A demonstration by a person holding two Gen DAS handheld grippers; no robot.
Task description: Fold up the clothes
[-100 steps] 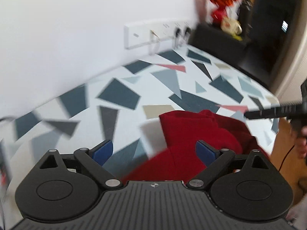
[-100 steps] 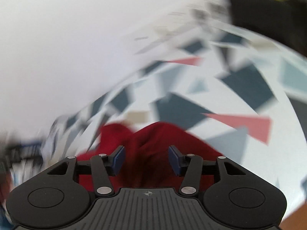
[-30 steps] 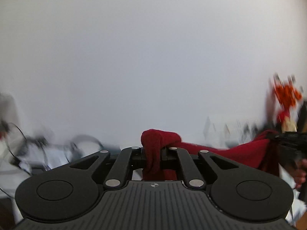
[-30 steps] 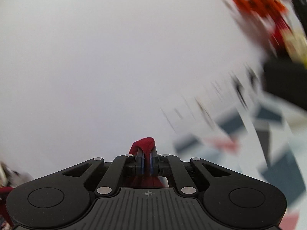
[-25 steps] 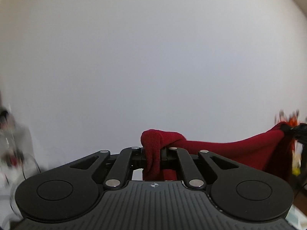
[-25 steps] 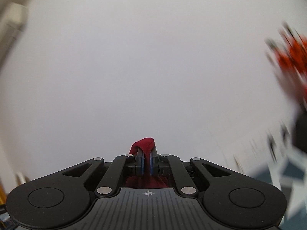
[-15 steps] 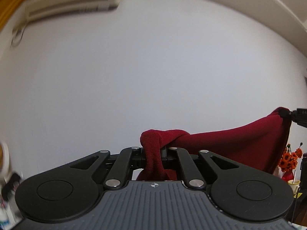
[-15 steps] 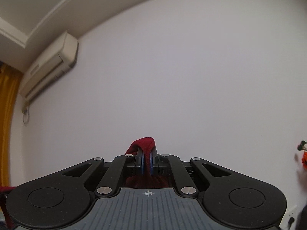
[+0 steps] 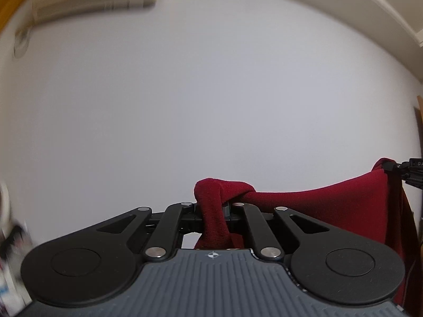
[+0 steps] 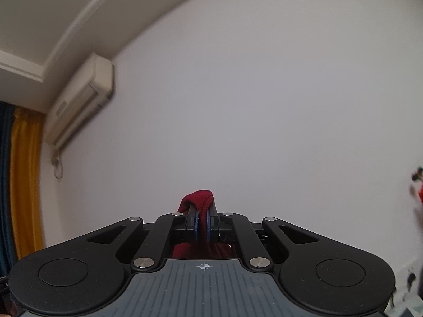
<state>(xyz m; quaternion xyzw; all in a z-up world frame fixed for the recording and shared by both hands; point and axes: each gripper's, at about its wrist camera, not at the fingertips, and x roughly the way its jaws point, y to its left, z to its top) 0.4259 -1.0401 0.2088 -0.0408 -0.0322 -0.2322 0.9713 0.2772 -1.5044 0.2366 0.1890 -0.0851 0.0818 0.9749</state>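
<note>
- The dark red, soft knitted garment (image 9: 330, 206) is held up in the air in front of a plain white wall (image 9: 211, 105), well above any surface; no table is seen in either view.
- The left gripper (image 9: 212, 211) is clamped on a bunched corner of the garment, a thick wad of cloth being pinched between its jaws. From there the cloth is stretched rightward to the right gripper (image 10: 202, 224), which is closed on a thinner fold of the same garment.
- A slip at the right grip is judged the likeliest fault: only a narrow fold is caught there, and it could be pulled free if the hands are spread further.
- At the left, the bunched wad could be released unevenly, so that a twisted corner is carried into the fold.
- The top edge is seen to sag between the grips; if it is laid down this way, creases could be pressed in.
- The hanging lower part is hidden from both cameras, so it cannot be told whether it hangs straight; a doubled hem could be trapped on lowering.
- The cream wall-mounted air conditioner (image 10: 79, 105) is far off and is judged no obstacle.
</note>
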